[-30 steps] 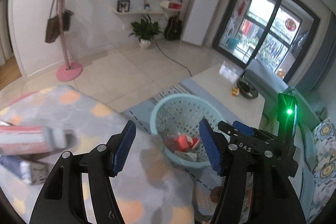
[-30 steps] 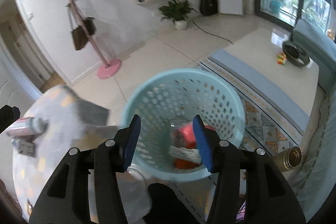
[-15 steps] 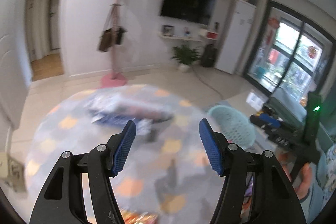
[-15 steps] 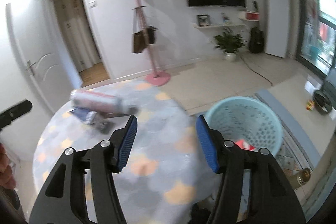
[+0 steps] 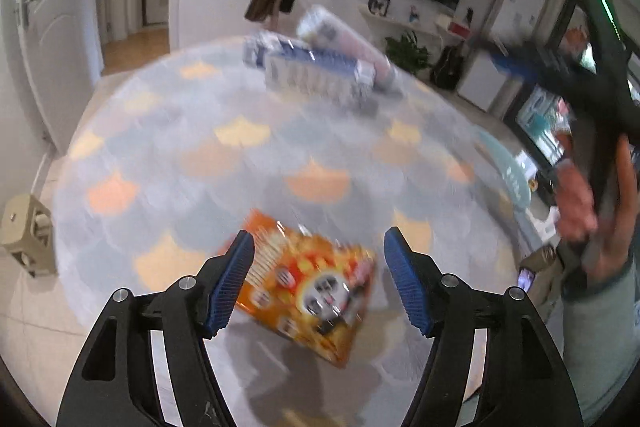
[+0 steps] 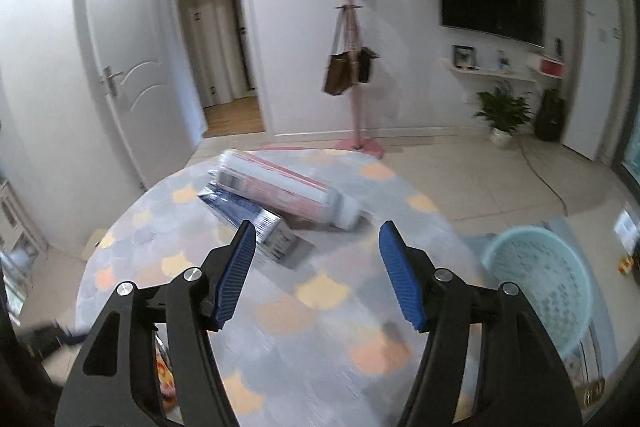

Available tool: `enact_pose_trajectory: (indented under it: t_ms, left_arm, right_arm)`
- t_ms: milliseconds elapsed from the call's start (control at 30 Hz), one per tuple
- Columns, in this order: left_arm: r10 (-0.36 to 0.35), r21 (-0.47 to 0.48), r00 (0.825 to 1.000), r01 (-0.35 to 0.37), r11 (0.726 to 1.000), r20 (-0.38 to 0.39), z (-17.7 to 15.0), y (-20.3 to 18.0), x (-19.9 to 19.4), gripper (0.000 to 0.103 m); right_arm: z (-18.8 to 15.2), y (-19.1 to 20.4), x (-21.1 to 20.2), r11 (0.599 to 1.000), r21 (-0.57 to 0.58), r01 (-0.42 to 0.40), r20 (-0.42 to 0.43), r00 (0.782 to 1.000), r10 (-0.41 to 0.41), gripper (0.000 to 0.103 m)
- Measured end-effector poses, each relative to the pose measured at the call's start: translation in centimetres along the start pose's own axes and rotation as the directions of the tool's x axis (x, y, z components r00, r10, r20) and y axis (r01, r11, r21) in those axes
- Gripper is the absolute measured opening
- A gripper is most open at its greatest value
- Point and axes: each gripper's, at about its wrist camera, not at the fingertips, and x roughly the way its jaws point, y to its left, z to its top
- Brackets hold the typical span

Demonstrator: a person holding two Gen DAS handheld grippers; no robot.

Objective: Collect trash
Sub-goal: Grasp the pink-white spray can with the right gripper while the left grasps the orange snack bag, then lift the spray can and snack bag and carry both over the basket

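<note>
An orange snack packet lies on the round table, just beyond my open, empty left gripper. A pink-and-white wrapped roll and a blue packet lie at the table's far side; both also show in the left wrist view, the roll behind the blue packet. My right gripper is open and empty above the table, short of them. The pale blue perforated basket stands on the floor right of the table.
A pink coat stand with bags stands behind the table. A white door is at the left, a potted plant and a wall TV at the right. The person's hand holds the other gripper at the right.
Both grippers swung left from over the basket to over the table. The left one now faces the orange packet, the right one the roll and blue packet. Both stayed open.
</note>
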Motion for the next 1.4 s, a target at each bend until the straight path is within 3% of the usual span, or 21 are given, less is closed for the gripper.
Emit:
enact_pose_trajectory:
  t_ms: [133,233,300,367,400,467,500,600,733,800,867,1000,1067,1133,1233,1400]
  left_arm:
    - [0.065,0.081,0.997,-0.062,0.995,-0.041,-2.0,-1.9,2.1,0.068]
    - [0.12,0.124,0.991,-0.111,0.986,-0.067,-2.8,-2.4,3.5,0.068]
    - [0.171,0.161,0.982,-0.157,0.974,-0.077,-3.0,-2.4,4.3,0.064]
    - [0.195,0.179,0.978,-0.179,0.968,-0.075,-2.8,-2.1,4.5,0.063]
    - [0.19,0.174,0.979,-0.175,0.969,-0.074,-2.6,-1.8,4.5,0.06]
    - [0.179,0.165,0.981,-0.164,0.973,-0.077,-2.2,-1.2,4.4,0.049]
    - [0.177,0.162,0.981,-0.163,0.973,-0.077,-2.0,-0.8,4.4,0.044]
    - [0.169,0.142,0.982,-0.156,0.977,-0.081,-1.3,0.6,4.4,0.035]
    - [0.132,0.098,0.988,-0.124,0.987,-0.085,-0.8,2.1,4.0,0.023]
    - [0.124,0.074,0.989,-0.118,0.99,-0.079,-0.7,2.8,3.7,0.022]
    - [0.127,0.053,0.989,-0.123,0.991,-0.075,-0.5,3.4,3.7,0.022]
    - [0.112,0.03,0.992,-0.11,0.993,-0.064,-0.5,4.0,3.3,0.018]
    - [0.109,0.024,0.992,-0.108,0.994,-0.06,-0.5,4.1,3.1,0.018]
    - [0.103,0.022,0.993,-0.102,0.995,-0.055,-0.2,4.4,3.2,0.018]
    - [0.098,0.015,0.994,-0.097,0.995,-0.048,-0.3,4.5,3.1,0.016]
    - [0.072,-0.002,0.997,-0.073,0.997,-0.033,-0.7,4.9,2.8,0.014]
  right_arm:
    - [1.9,1.9,4.0,0.997,-0.079,-0.022,-0.02,1.0,0.021,0.06]
    - [3.6,1.4,7.0,0.996,-0.072,-0.059,-0.048,0.997,0.055,0.061]
    - [4.8,0.6,9.5,0.982,-0.053,-0.183,-0.099,0.979,0.177,0.061]
    - [5.2,0.5,11.6,0.952,-0.068,-0.298,-0.155,0.946,0.285,0.064]
    - [5.2,0.9,12.5,0.934,-0.122,-0.337,-0.171,0.934,0.314,0.065]
    - [5.1,1.4,13.3,0.932,-0.193,-0.307,-0.175,0.945,0.275,0.072]
    - [5.0,1.6,14.1,0.921,-0.218,-0.322,-0.193,0.94,0.283,0.072]
    - [5.3,1.1,15.8,0.921,-0.223,-0.32,-0.205,0.939,0.277,0.074]
    - [5.7,0.9,18.7,0.89,-0.194,-0.412,-0.324,0.883,0.339,0.08]
    - [5.7,0.7,19.8,0.888,-0.177,-0.424,-0.35,0.87,0.346,0.081]
    - [5.9,0.3,20.3,0.883,-0.12,-0.454,-0.372,0.845,0.384,0.078]
    - [5.1,0.3,19.5,0.884,-0.098,-0.458,-0.394,0.833,0.388,0.069]
    - [4.6,0.3,18.8,0.887,-0.052,-0.458,-0.427,0.813,0.395,0.06]
    - [4.1,0.4,18.1,0.891,-0.035,-0.453,-0.441,0.807,0.393,0.049]
    - [2.7,0.4,17.0,0.899,0.041,-0.437,-0.466,0.787,0.404,0.048]
    - [-0.1,1.1,15.1,0.914,0.115,-0.388,-0.455,0.798,0.396,0.047]
